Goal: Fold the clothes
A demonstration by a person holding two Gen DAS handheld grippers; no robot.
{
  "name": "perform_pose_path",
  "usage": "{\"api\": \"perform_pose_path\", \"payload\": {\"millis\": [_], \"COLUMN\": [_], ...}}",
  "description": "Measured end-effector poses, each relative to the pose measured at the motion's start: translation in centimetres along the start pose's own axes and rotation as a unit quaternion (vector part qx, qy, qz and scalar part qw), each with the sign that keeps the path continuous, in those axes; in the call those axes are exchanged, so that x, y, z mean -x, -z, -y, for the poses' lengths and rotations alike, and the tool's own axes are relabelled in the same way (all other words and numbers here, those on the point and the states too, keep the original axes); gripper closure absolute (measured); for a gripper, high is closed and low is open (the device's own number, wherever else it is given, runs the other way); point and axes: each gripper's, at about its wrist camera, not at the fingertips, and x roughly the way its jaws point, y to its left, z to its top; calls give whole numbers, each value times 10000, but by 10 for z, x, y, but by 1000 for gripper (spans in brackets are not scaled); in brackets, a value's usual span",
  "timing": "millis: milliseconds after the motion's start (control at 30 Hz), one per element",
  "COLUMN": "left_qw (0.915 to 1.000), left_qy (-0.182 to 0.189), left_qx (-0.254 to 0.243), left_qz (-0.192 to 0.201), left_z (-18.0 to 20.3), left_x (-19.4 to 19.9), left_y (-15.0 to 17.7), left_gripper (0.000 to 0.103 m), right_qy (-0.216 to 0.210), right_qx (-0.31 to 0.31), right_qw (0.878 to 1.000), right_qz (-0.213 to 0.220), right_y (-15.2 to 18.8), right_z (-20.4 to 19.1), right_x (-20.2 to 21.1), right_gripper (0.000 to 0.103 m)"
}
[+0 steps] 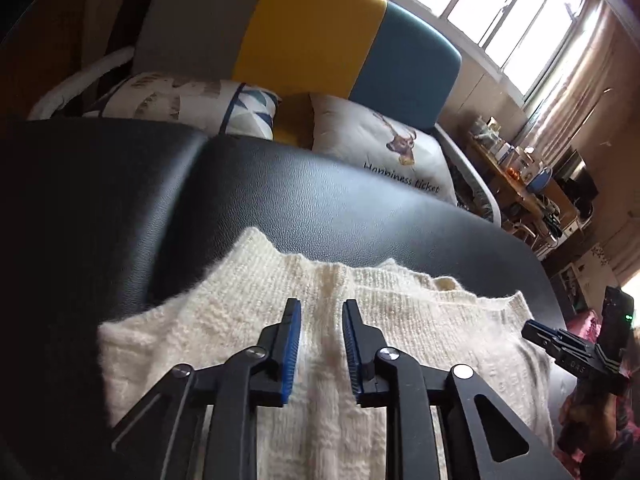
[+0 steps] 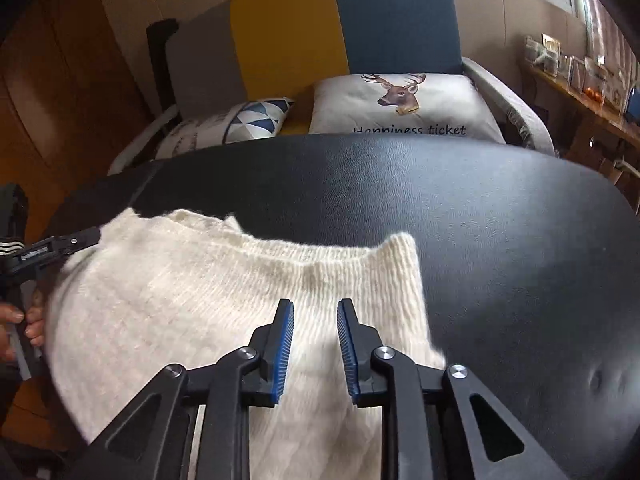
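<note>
Left wrist view: white sweater (image 1: 320, 320) flat on black surface (image 1: 320, 200). Left gripper (image 1: 321, 344) and right gripper (image 2: 315, 344) above it, jaws spread, pinching nothing. Best to grab edges evenly, lift gently.

The white deer-print cushion (image 2: 404, 106) on the sofa bears the printed text "Happiness ticket" along its lower edge.

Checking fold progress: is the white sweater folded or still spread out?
Folded at least partly: the white sweater lies on the black table in layers, edges stacked along the far side. How many folds, cannot tell.
</note>
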Motion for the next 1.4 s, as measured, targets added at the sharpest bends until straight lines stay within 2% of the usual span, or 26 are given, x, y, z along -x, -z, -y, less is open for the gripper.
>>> {"api": "perform_pose_path", "payload": {"millis": [100, 200, 300, 367, 467, 567, 667, 767, 833, 900, 967, 1067, 1133, 1233, 1300, 1333, 1400], "left_qw": [9994, 9973, 9892, 9797, 9620, 9468, 9422, 9441, 9444, 9443, 9433, 9442, 9449, 9459, 9484, 9509, 9567], "left_qy": [332, 627, 1076, 1295, 1573, 1706, 1676, 1616, 1540, 1385, 1341, 1417, 1472, 1526, 1580, 1630, 1696], "left_qx": [-42, -368, -915, -1412, -2049, -2497, -2596, -2519, -2536, -2543, -2533, -2485, -2451, -2424, -2305, -2167, -1862], "left_qz": [50, -69, -396, -590, -887, -1099, -1292, -1383, -1420, -1562, -1676, -1631, -1595, -1522, -1499, -1492, -1458], "left_z": [8, 34, 79, 116, 166, 206, 224, 227, 225, 222, 219, 216, 214, 213, 211, 208, 197], "left_x": [24, 34, 29, 24, 12, 0, -14, -23, -29, -38, -44, -42, -41, -38, -34, -30, -21], "left_y": [17, 40, 64, 79, 96, 107, 111, 110, 111, 115, 119, 124, 128, 133, 131, 129, 122], "left_gripper": [58, 57, 57, 57, 57, 57, 57, 57, 57, 57, 57, 57, 57, 57, 57, 56, 55], "right_qy": [-712, -1060, -1192, -1312, -1491, -1689, -2050, -2556, -2937, -3038, -2760, -2885, -2921, -2898, -2747, -2580, -2236], "right_qx": [-491, -922, -1222, -1368, -1400, -1360, -1269, -1107, -909, -601, -241, -223, -235, -436, -604, -645, -721], "right_qw": [9962, 9897, 9846, 9812, 9786, 9762, 9705, 9604, 9512, 9471, 9473, 9409, 9385, 9406, 9456, 9512, 9617], "right_qz": [-61, -271, -384, -375, -243, -77, -23, -50, -278, -847, -1608, -1762, -1828, -1713, -1633, -1564, -1414], "right_y": [41, 90, 132, 151, 161, 154, 146, 138, 134, 135, 145, 149, 152, 155, 154, 150, 143], "right_z": [19, 36, 50, 55, 57, 59, 57, 52, 46, 41, 34, 41, 43, 46, 48, 50, 52], "right_x": [39, 65, 80, 84, 85, 78, 72, 69, 66, 58, 45, 46, 46, 49, 54, 60, 72], "right_gripper": [75, 75, 75, 75, 75, 71, 71, 71, 70, 70, 75, 81, 81, 82, 80, 76, 74]}}
